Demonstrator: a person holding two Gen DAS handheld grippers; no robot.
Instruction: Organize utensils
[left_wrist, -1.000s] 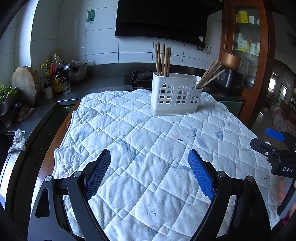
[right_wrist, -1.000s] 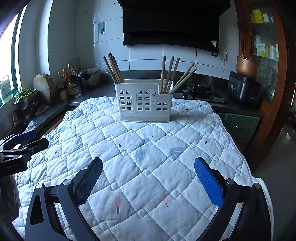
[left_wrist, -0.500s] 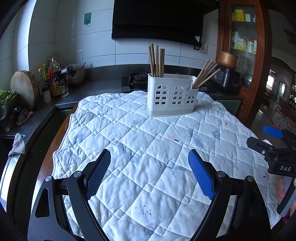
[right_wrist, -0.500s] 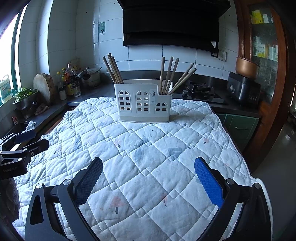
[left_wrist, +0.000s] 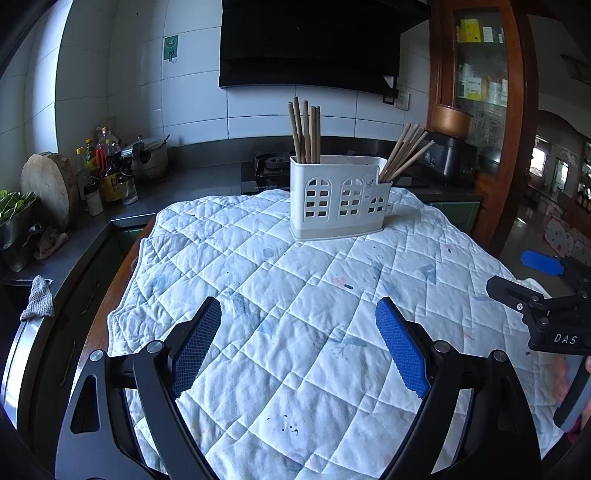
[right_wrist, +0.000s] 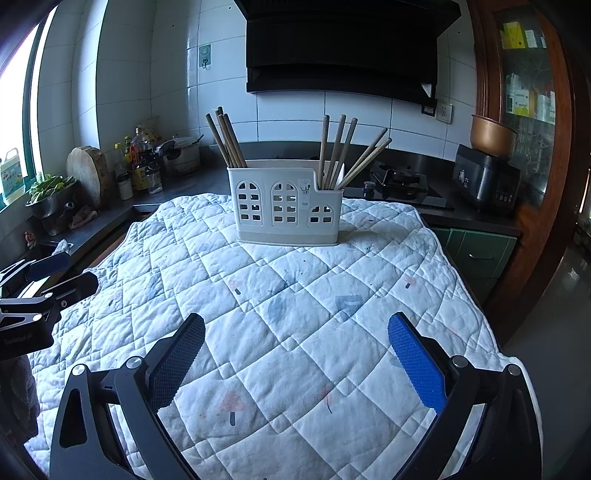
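Observation:
A white utensil holder (left_wrist: 338, 197) (right_wrist: 286, 201) with arched cut-outs stands at the far side of a quilted white cloth (left_wrist: 295, 295) (right_wrist: 295, 295). Several wooden chopsticks (left_wrist: 306, 134) (right_wrist: 226, 138) stand in its left compartment, and several more (left_wrist: 404, 151) (right_wrist: 349, 151) lean in its right one. My left gripper (left_wrist: 298, 347) is open over the near part of the cloth, with nothing between its blue pads. My right gripper (right_wrist: 296, 363) is open too, empty, and well short of the holder. Each gripper shows at the edge of the other's view.
A dark counter runs along the left with bottles (left_wrist: 105, 166), a round wooden board (left_wrist: 48, 188), a pot (left_wrist: 147, 157) and a bowl of greens (right_wrist: 51, 192). Behind the holder sit a gas stove (right_wrist: 399, 177) and a black cooker (right_wrist: 484, 181). A wooden cabinet (left_wrist: 480, 110) stands at the right.
The left wrist view has shifted a little: the holder now sits slightly lower and further left in it. The right view is unchanged, and both grippers have stayed open.

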